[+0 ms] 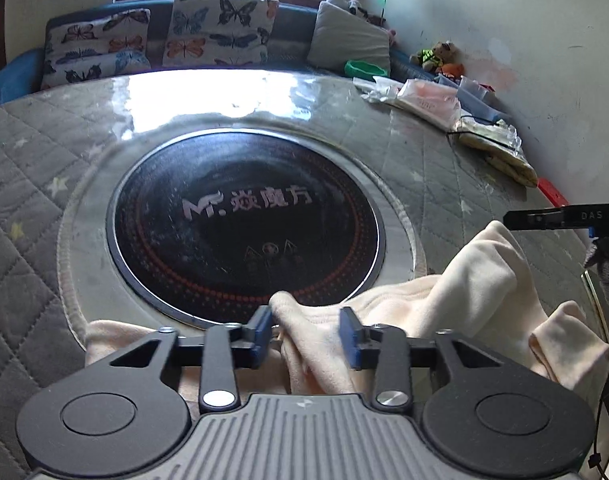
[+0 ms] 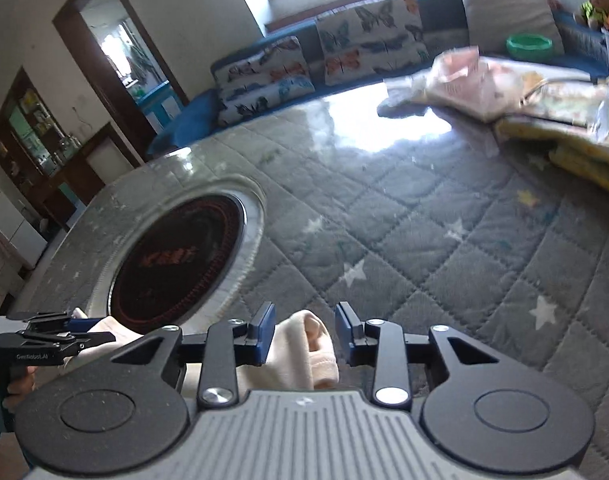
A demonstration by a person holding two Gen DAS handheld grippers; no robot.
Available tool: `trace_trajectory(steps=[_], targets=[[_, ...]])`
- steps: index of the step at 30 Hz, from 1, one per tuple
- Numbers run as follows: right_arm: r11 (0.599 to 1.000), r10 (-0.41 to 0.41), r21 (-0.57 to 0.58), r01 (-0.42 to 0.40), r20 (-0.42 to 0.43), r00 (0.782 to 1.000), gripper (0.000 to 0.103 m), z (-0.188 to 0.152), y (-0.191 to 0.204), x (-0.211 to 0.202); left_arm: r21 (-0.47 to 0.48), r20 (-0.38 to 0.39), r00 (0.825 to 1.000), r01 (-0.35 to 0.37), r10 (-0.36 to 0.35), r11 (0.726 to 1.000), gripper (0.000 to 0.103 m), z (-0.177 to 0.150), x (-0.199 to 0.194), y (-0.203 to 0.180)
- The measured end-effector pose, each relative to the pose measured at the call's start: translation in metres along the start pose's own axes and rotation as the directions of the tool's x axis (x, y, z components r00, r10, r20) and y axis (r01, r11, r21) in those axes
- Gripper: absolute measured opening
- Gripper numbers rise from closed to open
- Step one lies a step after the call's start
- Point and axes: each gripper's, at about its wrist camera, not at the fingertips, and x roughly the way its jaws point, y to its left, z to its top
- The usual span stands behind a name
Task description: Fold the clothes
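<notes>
A cream garment (image 1: 476, 280) lies crumpled on the quilted grey table cover (image 1: 32, 184), partly over the edge of the round black cooktop (image 1: 244, 224). My left gripper (image 1: 308, 328) is open, its blue pads either side of a bunched fold of the cream cloth. My right gripper (image 2: 304, 330) is also open, with a rolled end of the cream garment (image 2: 304, 352) lying between its pads. The right gripper's black tip shows at the right edge of the left wrist view (image 1: 544, 218). The left gripper shows at the left edge of the right wrist view (image 2: 60, 334).
Bagged fabrics and packets (image 1: 436, 100) are piled at the far right of the table, also in the right wrist view (image 2: 544, 100). A sofa with butterfly cushions (image 1: 220, 32) and a green bowl (image 1: 366, 69) stand behind. A doorway (image 2: 120, 56) is at left.
</notes>
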Motion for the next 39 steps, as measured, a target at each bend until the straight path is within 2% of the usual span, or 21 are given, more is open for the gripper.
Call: trace_trajectory(steps=[4,5,6,9,11,14,16,17,19,22,23,26,29,32,35,37,39], targets=[[1.000,0.005,-0.013,-0.006,-0.026,1.000,0.030,-0.003,0.002,0.012,-0.004,0.018,1.000,0.013,-0.013,1.000,0.014,0.002,-0.003,0.001],[1.000,0.007,-0.020,-0.008,-0.024,1.000,0.016,-0.004,0.004,0.012,-0.003,0.030,0.999,0.011,-0.011,1.000,0.011,0.003,-0.005,0.000],[1.000,0.010,-0.026,-0.010,-0.022,1.000,0.011,-0.006,0.006,0.012,-0.003,0.055,0.998,0.013,-0.013,1.000,0.011,0.005,-0.009,0.000],[0.998,0.032,-0.058,-0.030,0.036,0.999,0.009,-0.010,0.013,-0.002,-0.020,0.159,0.986,0.045,-0.041,0.999,0.008,0.008,-0.028,0.002],[0.995,0.064,-0.079,-0.058,0.073,0.995,0.008,-0.014,0.018,-0.018,-0.023,0.248,0.965,0.096,-0.087,0.995,0.008,0.007,-0.049,0.004],[0.984,0.124,-0.140,-0.109,0.099,0.987,0.008,-0.027,0.028,-0.046,0.011,0.362,0.918,0.169,-0.161,0.986,0.008,0.002,-0.083,0.005],[0.968,0.158,-0.211,-0.140,0.072,0.985,0.008,-0.043,0.037,-0.065,0.069,0.398,0.896,0.187,-0.199,0.980,0.008,-0.009,-0.102,0.003],[0.961,0.165,-0.232,-0.149,0.049,0.985,0.008,-0.050,0.040,-0.070,0.092,0.400,0.891,0.195,-0.216,0.976,0.008,-0.016,-0.109,0.002],[0.953,0.160,-0.258,-0.158,-0.016,0.987,0.007,-0.065,0.043,-0.075,0.134,0.381,0.895,0.196,-0.233,0.971,0.008,-0.031,-0.118,-0.001],[0.951,0.140,-0.267,-0.157,-0.080,0.987,0.016,-0.077,0.042,-0.075,0.167,0.307,0.931,0.153,-0.199,0.974,0.008,-0.052,-0.116,-0.007],[0.956,0.131,-0.255,-0.148,-0.083,0.988,0.023,-0.079,0.040,-0.075,0.166,0.282,0.941,0.145,-0.188,0.975,0.008,-0.058,-0.113,-0.007],[0.978,0.121,-0.168,-0.124,-0.028,0.992,0.025,-0.065,0.030,-0.074,0.141,0.235,0.961,0.117,-0.148,0.983,0.008,-0.069,-0.103,-0.006],[0.991,0.117,-0.070,-0.114,0.045,0.992,0.029,-0.035,0.021,-0.065,0.106,0.230,0.963,0.115,-0.137,0.988,0.008,-0.075,-0.098,-0.002],[0.994,0.095,-0.052,-0.093,0.042,0.995,0.033,-0.007,0.020,-0.045,0.103,0.230,0.964,0.114,-0.135,0.988,0.008,-0.079,-0.098,-0.001],[0.992,0.079,-0.099,-0.081,-0.024,0.997,0.035,0.019,0.036,-0.008,0.115,0.221,0.967,0.101,-0.124,0.988,0.008,-0.080,-0.097,-0.004],[0.987,0.077,-0.133,-0.086,-0.075,0.994,0.040,0.027,0.045,0.014,0.109,0.218,0.969,0.094,-0.116,0.990,0.008,-0.080,-0.094,-0.003],[0.985,0.068,-0.149,-0.090,-0.144,0.987,0.039,0.029,0.053,0.034,0.105,0.224,0.968,0.091,-0.113,0.990,0.008,-0.079,-0.096,-0.001]])
